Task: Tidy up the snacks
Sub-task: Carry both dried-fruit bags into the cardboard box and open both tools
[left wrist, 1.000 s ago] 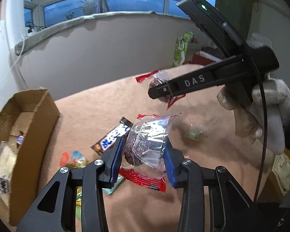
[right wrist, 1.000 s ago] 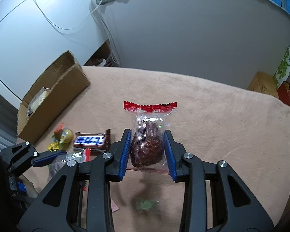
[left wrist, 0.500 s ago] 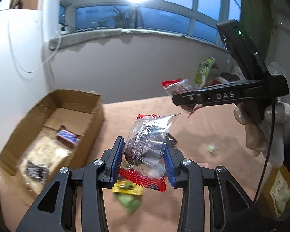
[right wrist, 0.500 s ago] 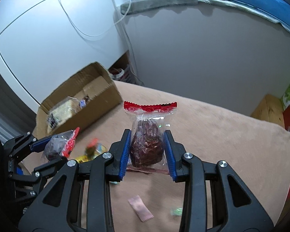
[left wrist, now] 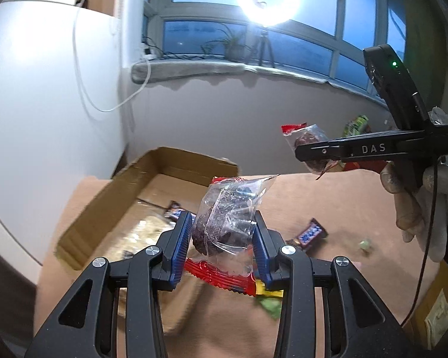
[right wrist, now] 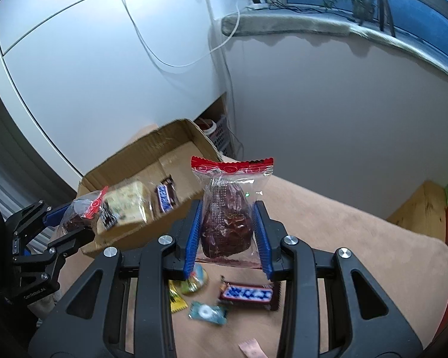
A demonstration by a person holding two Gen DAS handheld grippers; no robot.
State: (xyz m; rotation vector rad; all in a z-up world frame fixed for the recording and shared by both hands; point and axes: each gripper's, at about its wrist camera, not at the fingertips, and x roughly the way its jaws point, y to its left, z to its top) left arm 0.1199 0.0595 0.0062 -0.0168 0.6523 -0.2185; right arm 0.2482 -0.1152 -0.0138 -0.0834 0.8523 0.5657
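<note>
Dusk-blue window over a grey ledge, white walls, tan cloth point(left wrist: 328, 197) on the table below.

Left gripper point(left wrist: 222, 243) clenched on a clear packet point(left wrist: 224, 217) with a dark cake inside, red crimped end hanging under the jaws; held above the cloth at the near edge of the box point(left wrist: 110, 205). Also seen at the left edge of the right view point(right wrist: 71, 223), packet point(right wrist: 80, 211) in front of the box wall.

Right gripper point(right wrist: 227, 232) clamped on a second packet point(right wrist: 227, 220), upright, red serrated seal on top, dark red-brown cake between the blue pads point(right wrist: 192, 238). In the left view, same gripper point(left wrist: 310, 150) up at right, marked DAS, gripped by a gloved hand point(left wrist: 418, 203), packet point(left wrist: 306, 141) sticking out above and below the fingers.

Box open, cardboard, on the cloth's far left; inside, a pale wrapped slab point(right wrist: 128, 205) and a dark bar point(right wrist: 164, 197).

On the cloth under the right gripper: a bar with a blue label point(right wrist: 248, 294), a teal sweet point(right wrist: 207, 313), a yellow wrapper point(right wrist: 176, 299), a round foil sweet point(right wrist: 198, 280), a pink scrap point(right wrist: 251, 347).
</note>
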